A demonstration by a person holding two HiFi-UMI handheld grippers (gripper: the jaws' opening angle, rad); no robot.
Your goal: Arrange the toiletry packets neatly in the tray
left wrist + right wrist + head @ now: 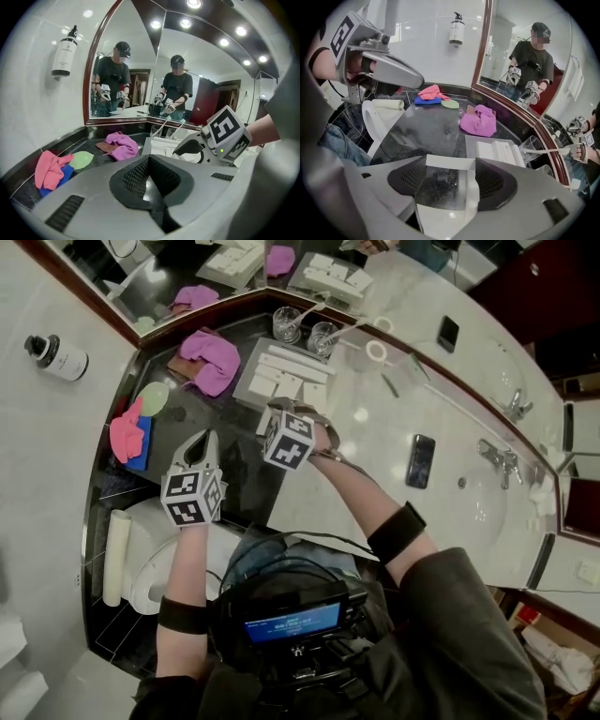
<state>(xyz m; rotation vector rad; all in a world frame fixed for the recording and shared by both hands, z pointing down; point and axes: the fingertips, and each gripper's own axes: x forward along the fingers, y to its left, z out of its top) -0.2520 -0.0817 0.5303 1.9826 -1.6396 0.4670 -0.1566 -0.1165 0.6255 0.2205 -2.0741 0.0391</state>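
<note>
A grey tray (251, 360) on the dark counter holds several white toiletry packets (292, 374) in a row. In the right gripper view it shows as the tray (472, 142) with packets (502, 152). My right gripper (276, 411) hovers just in front of the tray. Its jaws (450, 180) stand wide, shut on a white packet (451, 162) that spans the gap between the pads. My left gripper (204, 440) is shut and empty, to the left over the black counter. From the left gripper view (149, 163), the tray (153, 146) lies ahead.
A purple cloth (214, 357) lies left of the tray. A green disc (153, 395) and pink cloth (126, 430) sit at the counter's left end. Two glasses (302, 329) stand behind the tray. A phone (420, 460) and tap (497, 457) are to the right. A toilet (150, 549) is below.
</note>
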